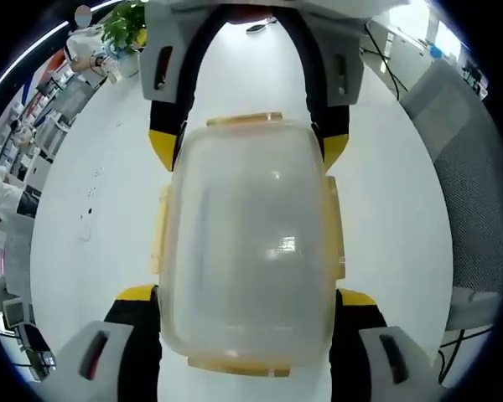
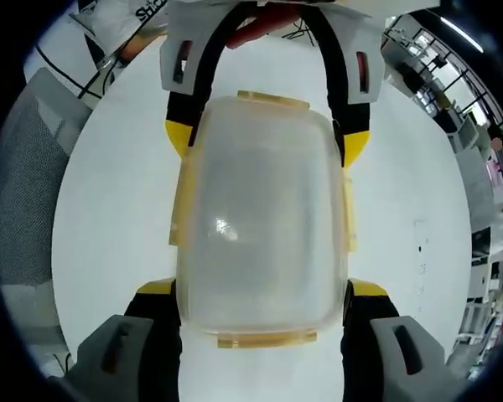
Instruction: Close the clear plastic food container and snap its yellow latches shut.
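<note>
Evidently both grippers, left gripper (image 1: 247, 293) at six o'clock and right gripper (image 2: 260, 289), straddle the container (image 1: 250, 251), jaws wide, apparently bracing it for latching.

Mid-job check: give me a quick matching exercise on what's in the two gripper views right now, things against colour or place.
Things:
1 container
2 latches
3 table
4 plant

Descriptions:
A yellow
B white
C green, at the far edge of the table
D clear, between the two grippers

Pairs: 1-D, 2-A, 3-B, 4-C
</note>
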A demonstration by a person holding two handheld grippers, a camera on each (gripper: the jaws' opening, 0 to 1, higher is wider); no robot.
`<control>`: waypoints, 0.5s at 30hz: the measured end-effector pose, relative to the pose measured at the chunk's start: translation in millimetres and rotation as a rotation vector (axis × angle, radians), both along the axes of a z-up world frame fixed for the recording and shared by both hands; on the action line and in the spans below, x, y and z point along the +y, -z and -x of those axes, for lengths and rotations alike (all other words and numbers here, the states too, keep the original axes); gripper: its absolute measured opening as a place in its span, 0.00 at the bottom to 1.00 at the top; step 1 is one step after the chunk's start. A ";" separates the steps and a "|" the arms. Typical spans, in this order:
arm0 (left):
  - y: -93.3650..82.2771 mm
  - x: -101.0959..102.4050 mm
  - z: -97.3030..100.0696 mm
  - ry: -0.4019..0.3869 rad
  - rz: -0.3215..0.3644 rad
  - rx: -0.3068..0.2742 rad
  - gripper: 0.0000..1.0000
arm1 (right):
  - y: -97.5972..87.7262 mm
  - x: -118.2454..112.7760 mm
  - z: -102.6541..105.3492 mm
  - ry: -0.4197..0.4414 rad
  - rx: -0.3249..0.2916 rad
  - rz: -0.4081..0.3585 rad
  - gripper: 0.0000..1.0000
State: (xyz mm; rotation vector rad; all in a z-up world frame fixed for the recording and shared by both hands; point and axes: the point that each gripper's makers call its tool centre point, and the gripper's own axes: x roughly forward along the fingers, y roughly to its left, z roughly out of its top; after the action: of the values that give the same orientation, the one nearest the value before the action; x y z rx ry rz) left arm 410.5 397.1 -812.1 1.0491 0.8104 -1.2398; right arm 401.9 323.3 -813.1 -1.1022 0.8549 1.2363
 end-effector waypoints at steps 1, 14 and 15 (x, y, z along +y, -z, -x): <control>0.2 0.2 -0.4 0.003 0.000 0.000 0.81 | 0.0 0.0 0.3 0.004 0.001 -0.001 0.76; -1.0 -1.6 -0.9 0.001 0.027 -0.007 0.81 | -1.2 0.6 1.4 0.003 0.002 -0.022 0.77; -0.9 -1.6 -1.2 0.002 0.030 -0.007 0.81 | -1.3 0.8 1.5 0.001 0.001 -0.021 0.77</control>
State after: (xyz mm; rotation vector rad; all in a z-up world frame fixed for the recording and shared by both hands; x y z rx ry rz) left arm 411.8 395.5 -811.2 1.0299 0.7828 -1.2456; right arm 400.4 324.1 -811.8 -1.0844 0.8419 1.2420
